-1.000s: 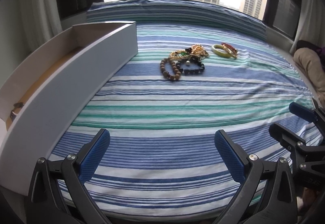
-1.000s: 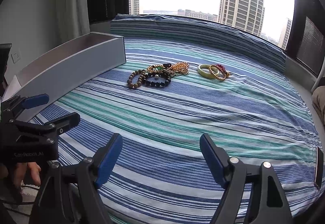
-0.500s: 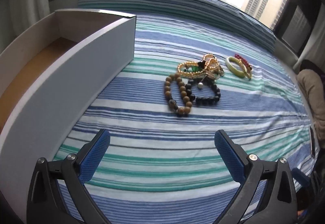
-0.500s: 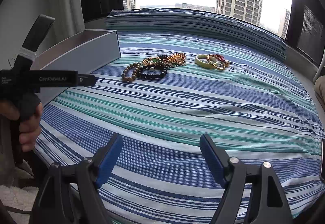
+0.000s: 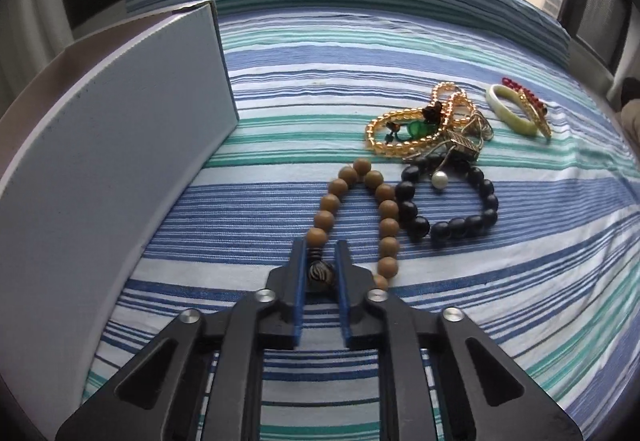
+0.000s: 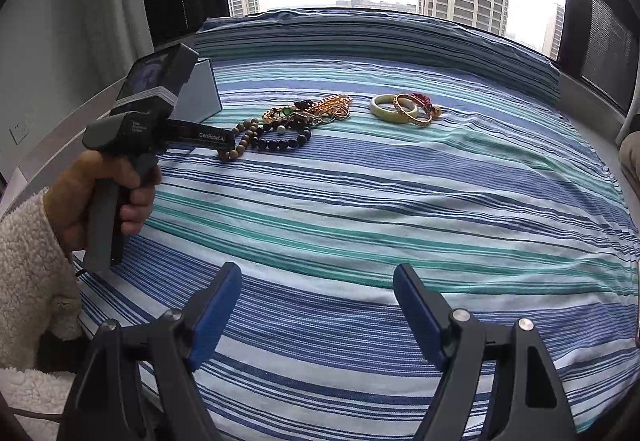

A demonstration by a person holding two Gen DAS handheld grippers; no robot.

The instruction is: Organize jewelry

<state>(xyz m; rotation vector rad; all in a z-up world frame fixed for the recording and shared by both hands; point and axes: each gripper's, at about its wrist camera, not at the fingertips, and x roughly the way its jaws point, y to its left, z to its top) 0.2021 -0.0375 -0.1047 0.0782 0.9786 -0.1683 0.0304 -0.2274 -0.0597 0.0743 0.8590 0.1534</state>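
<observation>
A brown wooden bead bracelet (image 5: 384,209) lies on the striped bedspread (image 5: 520,281). My left gripper (image 5: 320,253) is shut on its striped end bead (image 5: 320,273). Beside it lie a black bead bracelet (image 5: 452,213), a gold bead bracelet (image 5: 400,133) tangled with chains, and a pale green bangle (image 5: 512,109) with gold and red bangles. In the right wrist view my right gripper (image 6: 316,289) is open and empty above the near part of the bedspread (image 6: 360,201), and the left gripper's tip (image 6: 224,145) meets the brown bracelet (image 6: 244,141).
A long grey-white open box (image 5: 120,161) stands on the left of the bed, close to the jewelry. A window with tall buildings is behind the bed. The person's hand in a fleece sleeve (image 6: 24,261) holds the left gripper.
My left gripper has moved forward and down to the jewelry and shut on the brown bracelet's end bead. The right gripper has stayed low and open.
</observation>
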